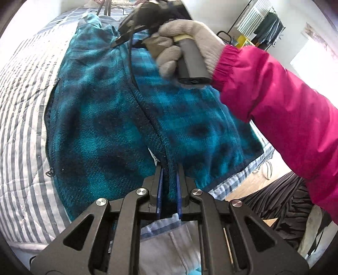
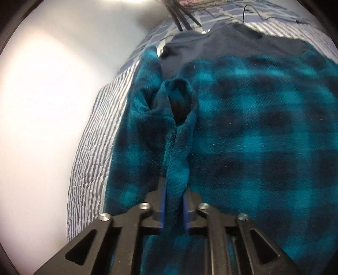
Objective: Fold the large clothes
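A teal and black checked fleece jacket (image 1: pixel 101 110) lies spread on a striped bed quilt (image 1: pixel 23 110). Its dark zip edge runs down the middle toward my left gripper (image 1: pixel 170 169), which is shut on that edge at the hem, fleece pinched between the blue pads. A gloved hand (image 1: pixel 190 40) with a pink sleeve holds my right gripper (image 1: pixel 118 39) at the jacket's far end. In the right wrist view the jacket (image 2: pixel 264 127) fills the frame and a raised fold of it stands between the blue pads of my right gripper (image 2: pixel 173 192), which press on it.
The quilt (image 2: pixel 95 135) ends at a white wall (image 2: pixel 42 105) on the left in the right wrist view. Dark rods (image 2: pixel 181 19) and a cable lie at the bed's far end. Beyond the bed's right edge are wooden floor (image 1: pixel 253 184), dark striped cloth (image 1: pixel 281 203) and a clothes rack (image 1: pixel 266 29).
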Demonstrator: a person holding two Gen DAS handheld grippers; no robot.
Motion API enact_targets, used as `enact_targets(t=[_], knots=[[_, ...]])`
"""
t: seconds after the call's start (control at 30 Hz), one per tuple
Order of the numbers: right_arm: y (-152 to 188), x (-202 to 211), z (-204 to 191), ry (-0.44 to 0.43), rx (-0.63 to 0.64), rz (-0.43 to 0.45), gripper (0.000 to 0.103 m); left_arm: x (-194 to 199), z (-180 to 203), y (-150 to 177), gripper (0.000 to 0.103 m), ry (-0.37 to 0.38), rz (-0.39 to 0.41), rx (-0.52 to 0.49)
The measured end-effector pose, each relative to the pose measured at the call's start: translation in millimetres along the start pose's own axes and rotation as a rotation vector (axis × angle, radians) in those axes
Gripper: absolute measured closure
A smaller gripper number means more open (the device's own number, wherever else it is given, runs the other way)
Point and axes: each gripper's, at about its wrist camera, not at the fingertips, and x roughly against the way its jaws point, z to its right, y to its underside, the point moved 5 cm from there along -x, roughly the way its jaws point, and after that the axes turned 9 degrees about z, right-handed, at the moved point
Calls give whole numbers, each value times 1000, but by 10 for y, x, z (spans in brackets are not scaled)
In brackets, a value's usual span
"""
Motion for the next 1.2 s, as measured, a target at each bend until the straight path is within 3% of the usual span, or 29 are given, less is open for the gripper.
enact_targets(t=[0.1,0.17,0.33,0.43,0.6,0.77,0.93,1.1,1.2], knots=[[-67,272,-62,4,38,36,69,144,22,20,82,18,4,-14],[-63,563,-131,8,86,59,69,296,84,58,76,76,3,-10],[127,1329,-355,-4,198,111,69,746,223,222,76,147,23,-75],[330,1848,-416,-28,219,161,69,974,102,268,76,99,58,-75],[584,2194,-544,-27,293,198,69,1230,-310,197,76,33,111,32],[1000,2096,-701,-67,363,121,70,1276,-644,36,76,-61,141,65],[1386,1522,-769,-82,385,-14,74,940,-791,-73,76,-62,88,91],[1685,1098,-746,-14,469,-102,75,541,-778,-108,76,-69,35,39],[1802,997,-621,-1,429,-144,74,385,-839,-45,76,-97,15,35]])
